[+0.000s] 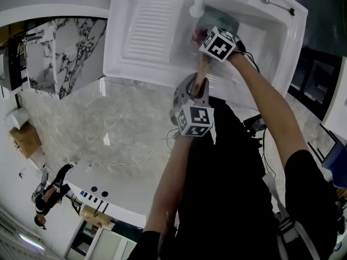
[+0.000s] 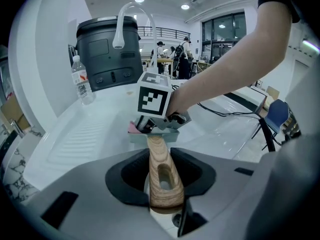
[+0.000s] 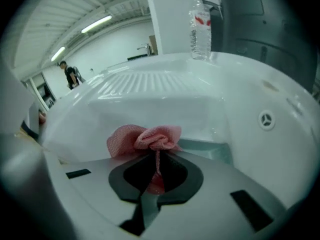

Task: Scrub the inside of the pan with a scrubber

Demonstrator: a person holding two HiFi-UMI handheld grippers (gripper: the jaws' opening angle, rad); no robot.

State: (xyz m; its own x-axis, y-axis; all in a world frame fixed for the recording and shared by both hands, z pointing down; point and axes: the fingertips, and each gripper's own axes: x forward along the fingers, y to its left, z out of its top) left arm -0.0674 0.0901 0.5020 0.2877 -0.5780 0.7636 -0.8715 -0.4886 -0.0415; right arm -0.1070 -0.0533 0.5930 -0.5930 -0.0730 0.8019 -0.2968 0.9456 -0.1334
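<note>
- The left gripper (image 2: 161, 183) has its jaws partway open and clamped on the pan's wooden handle (image 2: 159, 159), one jaw pressing each side of it.
- The handle runs from those jaws up and away to the pan (image 1: 225, 20), which sits low in the basin of a white sink (image 1: 282, 45).
- In the head view the pan lies under the faucet (image 1: 199, 1), at the basin's far side, with the right gripper (image 1: 205, 36) over it.
- The right gripper's jaws are almost together, pinching a pink mesh scrubber (image 3: 145, 138) that bunches out just past their tips.
- The scrubber hangs right at the pan's grey-green rim, seen just behind and to the right of it in the right gripper view. Whether it touches the pan's inside cannot be told.
- In the left gripper view a little of the pink scrubber pokes out beneath the right gripper, at the near edge of the pan.
- A ribbed drainboard (image 1: 149, 28) forms the sink's left half.
- A clear water bottle (image 2: 81, 80) stands upright at the far rim of the sink, well apart from the pan.
</note>
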